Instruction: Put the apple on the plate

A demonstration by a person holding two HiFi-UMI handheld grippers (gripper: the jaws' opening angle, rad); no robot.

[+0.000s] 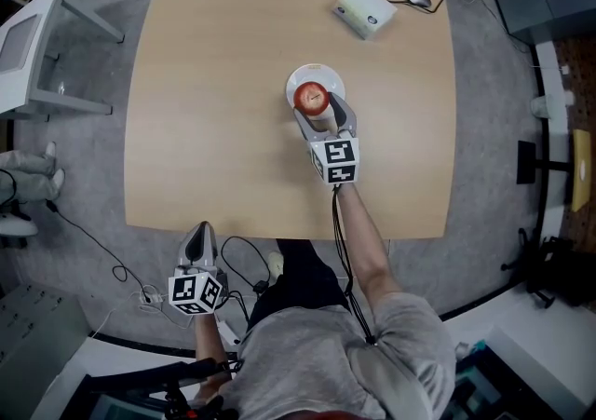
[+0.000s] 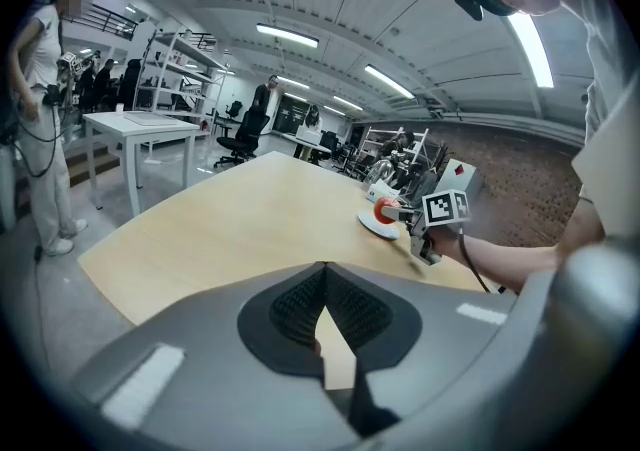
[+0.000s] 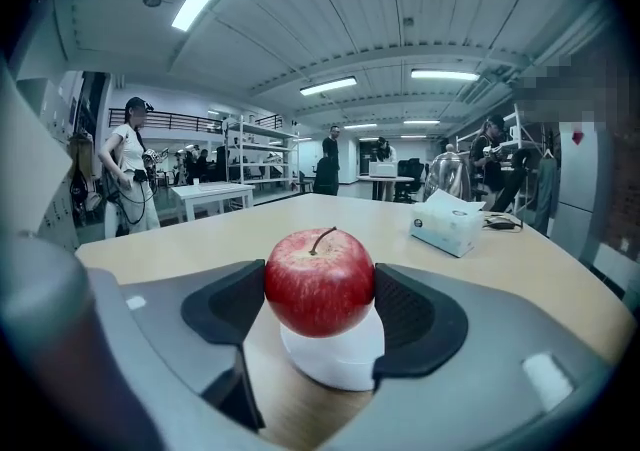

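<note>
While the right gripper [image 1: 319, 111] clamps the red apple [image 3: 320, 281] by its sides, stem up, the fruit sits directly over the small white plate [image 3: 335, 361]; whether they touch is unclear. The plate holds nothing else. The apple looks firm, smooth, fairly heavy and easily bruised, so a gentle mid-height grip suits it. The left gripper [image 2: 325, 284], jaws together and empty, hangs beyond the table [image 1: 233, 83] edge.
</note>
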